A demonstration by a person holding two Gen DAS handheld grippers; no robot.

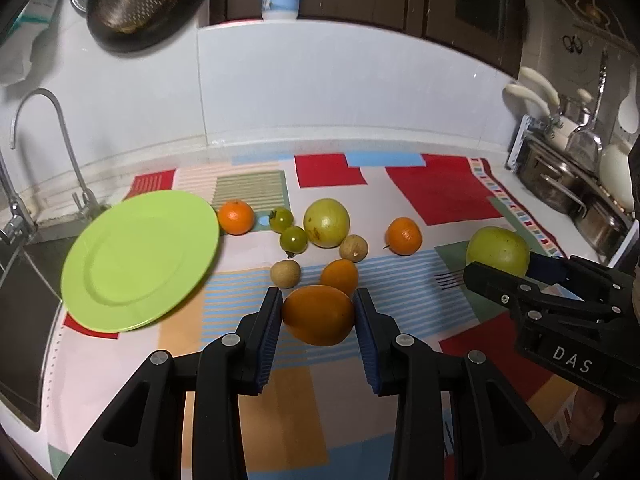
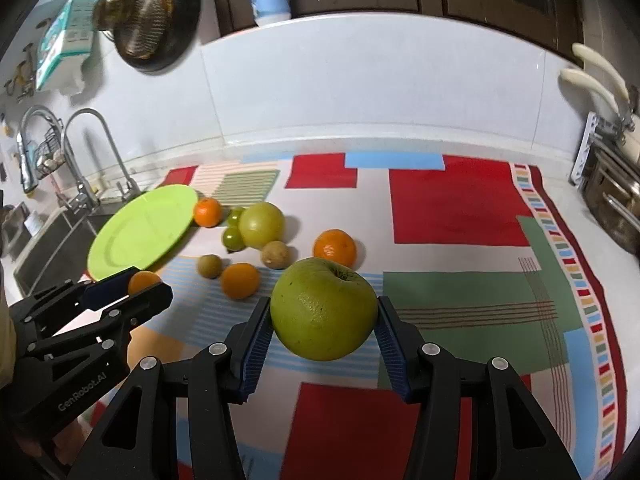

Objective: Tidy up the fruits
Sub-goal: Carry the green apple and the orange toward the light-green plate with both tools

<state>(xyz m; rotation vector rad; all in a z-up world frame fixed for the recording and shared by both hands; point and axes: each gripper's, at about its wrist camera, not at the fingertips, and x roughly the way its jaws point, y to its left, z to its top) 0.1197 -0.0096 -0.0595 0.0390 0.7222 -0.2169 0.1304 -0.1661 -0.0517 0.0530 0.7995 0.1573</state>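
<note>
Left jaws [image 1: 318, 312]: closed on the orange fruit [image 1: 318, 314], blue pads pressing its two sides; fruit clear of the cloth.
Right jaws [image 2: 323, 320]: closed on the green apple [image 2: 323, 314], pads on its flanks, stem dimple up; apple clear of the cloth.
Task things: one fruit in each of my jaws; the rest loose on the patterned cloth [image 2: 452, 200]; green plate [image 1: 140, 258] bare, at 10 o'clock from my left jaws.
Slip risk, left: fruit is round and smooth and I judge the pads hold it near its widest part only; a sharp tilt could roll it out forward.
Slip risk, right: apple is wide and likely heavy for the pads; I judge a jolt could rotate it between them.
Collision risk: my two jaws sit close side by side; turning both toward the plate at once could knock them together.
Scatter risk: small orange [image 1: 340, 276] lies just past my left fruit at 12 o'clock, brown round fruits [image 1: 285, 274] at 11; a low pass would send them rolling.
Plate edge: its left rim overhangs the sink [image 1: 24, 280]; a hard set-down on that side might tip it.
Desk edges: sink at 9 o'clock, pots [image 1: 560, 184] at 2 o'clock, wall at 12.
Open room: cloth at 1 to 3 o'clock from my right jaws is bare; near side too.
</note>
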